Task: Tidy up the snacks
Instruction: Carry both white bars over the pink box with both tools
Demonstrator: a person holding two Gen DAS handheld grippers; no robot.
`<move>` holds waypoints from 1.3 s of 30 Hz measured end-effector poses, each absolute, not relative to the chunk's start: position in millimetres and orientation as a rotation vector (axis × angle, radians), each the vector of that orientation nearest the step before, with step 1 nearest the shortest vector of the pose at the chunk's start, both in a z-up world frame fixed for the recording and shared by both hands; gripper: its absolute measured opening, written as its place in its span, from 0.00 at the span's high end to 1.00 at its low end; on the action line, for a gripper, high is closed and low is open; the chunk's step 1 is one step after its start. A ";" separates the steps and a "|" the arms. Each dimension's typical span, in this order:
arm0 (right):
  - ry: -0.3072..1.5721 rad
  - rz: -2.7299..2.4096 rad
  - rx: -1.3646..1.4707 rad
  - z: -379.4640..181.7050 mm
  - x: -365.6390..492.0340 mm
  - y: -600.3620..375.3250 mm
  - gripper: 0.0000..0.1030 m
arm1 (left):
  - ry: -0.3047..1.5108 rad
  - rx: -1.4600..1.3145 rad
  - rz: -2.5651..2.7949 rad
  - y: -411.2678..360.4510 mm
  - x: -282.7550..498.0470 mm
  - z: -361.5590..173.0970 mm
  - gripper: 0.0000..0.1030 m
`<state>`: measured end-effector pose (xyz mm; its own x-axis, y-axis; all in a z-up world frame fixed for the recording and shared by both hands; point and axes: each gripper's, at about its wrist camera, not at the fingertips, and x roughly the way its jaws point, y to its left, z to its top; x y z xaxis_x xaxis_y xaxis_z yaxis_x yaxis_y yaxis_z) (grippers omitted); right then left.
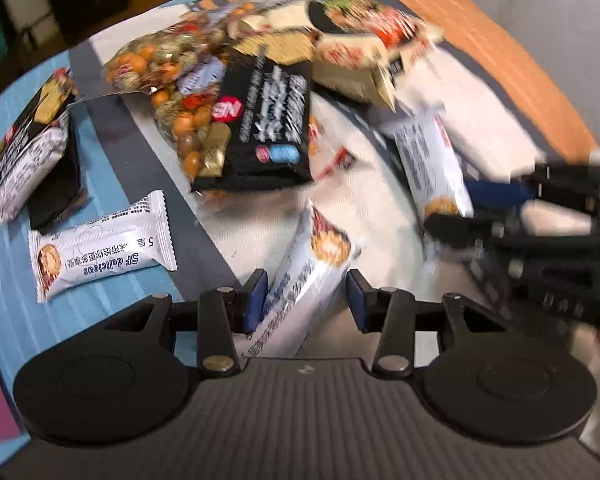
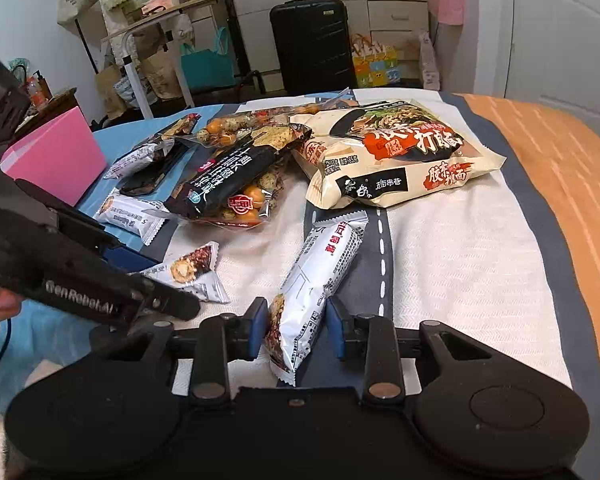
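- step in hand: pickup of two white snack bars, one per tong.
- left gripper (image 1: pixel 306 304): spread, jaws either side of a white bar (image 1: pixel 312 276), not pinching.
- right gripper (image 2: pixel 296 330): spread around another white bar (image 2: pixel 316 292).
- next move, by judgement: press jaws together, lift, sort beside the matching bar (image 1: pixel 100 248) left of the left tongs.

The left wrist view looks down steeply and close over the bed cover (image 1: pixel 380 216), blurred; the right wrist view sits low, facing level toward the suitcase (image 2: pixel 310 46) at 12 o'clock; both share the snack pile, with the black packet (image 1: pixel 266 128) (image 2: pixel 230 178) mid-frame in each.
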<state>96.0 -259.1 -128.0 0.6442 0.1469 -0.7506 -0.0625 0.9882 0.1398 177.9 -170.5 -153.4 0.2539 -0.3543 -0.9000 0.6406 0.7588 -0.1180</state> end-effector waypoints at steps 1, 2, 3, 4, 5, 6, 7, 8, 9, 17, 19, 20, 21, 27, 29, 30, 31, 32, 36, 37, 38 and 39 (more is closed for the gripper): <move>0.857 0.118 0.101 -129.0 95.6 -258.5 0.64 | 1.106 0.319 -0.698 -169.3 173.6 -154.0 0.58; 0.852 0.116 0.102 -129.8 95.5 -258.2 0.64 | 1.091 0.330 -0.708 -168.1 170.6 -154.1 0.58; 0.845 0.115 0.107 -130.3 95.0 -258.7 0.64 | 1.079 0.332 -0.724 -165.9 168.0 -154.0 0.57; 0.841 0.111 0.114 -130.2 94.5 -259.0 0.66 | 1.076 0.329 -0.735 -164.2 167.2 -154.1 0.56; 0.839 0.105 0.122 -129.4 93.9 -258.9 0.67 | 1.077 0.322 -0.735 -160.9 165.9 -153.9 0.56; 0.841 0.098 0.126 -128.2 94.0 -258.2 0.67 | 1.081 0.318 -0.728 -158.4 165.0 -152.9 0.57; 0.847 0.092 0.133 -126.3 93.7 -257.7 0.68 | 1.081 0.319 -0.717 -157.5 164.8 -151.4 0.67; 0.852 0.087 0.145 -124.7 92.9 -257.4 0.68 | 1.074 0.331 -0.702 -154.7 162.0 -149.1 0.72; 0.862 0.084 0.166 -122.4 92.1 -257.9 0.68 | 1.073 0.339 -0.693 -152.7 160.0 -147.4 0.73; 0.941 0.136 0.212 -99.0 79.6 -239.9 0.68 | 1.121 0.239 -0.661 -123.5 152.8 -125.4 0.75; 0.967 0.153 0.194 -91.8 76.7 -230.1 0.68 | 1.133 0.227 -0.643 -112.7 149.5 -118.2 0.75; 0.974 0.164 0.186 -87.4 74.7 -225.0 0.68 | 1.142 0.220 -0.631 -107.0 148.3 -114.8 0.75; 0.977 0.177 0.180 -82.6 72.6 -219.8 0.68 | 1.153 0.209 -0.622 -99.7 146.6 -110.4 0.75; 0.972 0.305 0.167 -51.0 62.4 -188.1 0.68 | 1.171 0.158 -0.586 -56.3 130.9 -82.6 0.75; 0.973 0.347 0.168 -41.9 60.4 -178.2 0.68 | 1.172 0.132 -0.574 -41.3 125.4 -72.8 0.75; 0.975 0.370 0.162 -36.9 59.4 -171.9 0.68 | 1.176 0.111 -0.565 -31.9 122.6 -67.5 0.75; 0.975 0.394 0.151 -31.7 58.4 -165.4 0.67 | 1.180 0.095 -0.558 -24.0 120.4 -62.8 0.75; 0.974 0.416 0.139 -26.9 58.1 -158.6 0.67 | 1.178 0.082 -0.548 -14.7 117.1 -56.7 0.75; 0.954 0.490 0.040 -8.0 58.9 -126.1 0.67 | 1.146 0.068 -0.507 8.1 108.9 -36.0 0.75; 0.952 0.503 0.021 -3.9 60.9 -118.4 0.67 | 1.144 0.061 -0.503 12.4 108.1 -31.4 0.75; 0.948 0.519 0.006 1.1 63.5 -110.3 0.67 | 1.137 0.052 -0.498 19.0 107.4 -25.2 0.75; 0.946 0.540 -0.011 6.4 66.7 -101.9 0.67 | 1.128 0.050 -0.491 24.2 106.4 -20.1 0.75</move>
<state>66.7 -101.9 6.4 0.4634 0.4347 -0.7722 -0.4444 0.8679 0.2219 106.4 24.2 -20.1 0.3340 -0.3509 -0.8748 0.4006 0.8930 -0.2052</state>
